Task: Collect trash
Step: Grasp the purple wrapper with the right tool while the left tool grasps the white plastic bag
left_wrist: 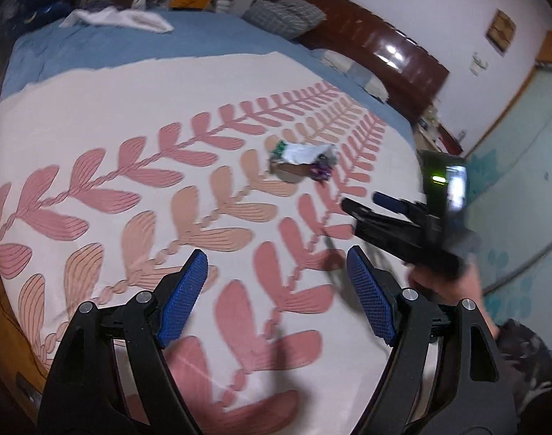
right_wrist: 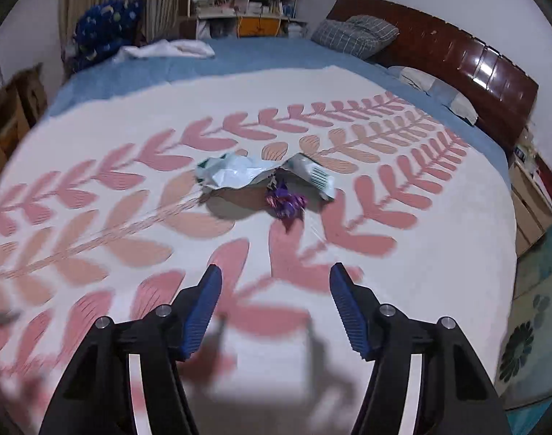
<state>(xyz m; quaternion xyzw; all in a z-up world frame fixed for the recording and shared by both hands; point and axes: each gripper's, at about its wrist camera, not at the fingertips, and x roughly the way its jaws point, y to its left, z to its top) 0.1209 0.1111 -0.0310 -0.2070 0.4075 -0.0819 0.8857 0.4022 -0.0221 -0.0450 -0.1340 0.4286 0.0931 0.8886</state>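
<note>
Right wrist view: crumpled wrapper point(right_wrist: 261, 174) on leaf-patterned bedspread point(right_wrist: 94, 217).

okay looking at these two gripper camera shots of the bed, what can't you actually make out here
- Print on the crumpled white wrapper: too small and creased in both views; only a barcode shows.
- What the purple shiny scrap is: small and smeared.
- Right gripper in the left wrist view: motion-blurred, its pads unclear.
- The person: only a hand shows there; the frame edge cuts off the rest.
- Any trash bin: in neither view.

Leaf-print bed point(right_wrist: 94, 326), crumpled wrapper point(right_wrist: 239, 174), purple foil point(right_wrist: 287, 203)
</note>
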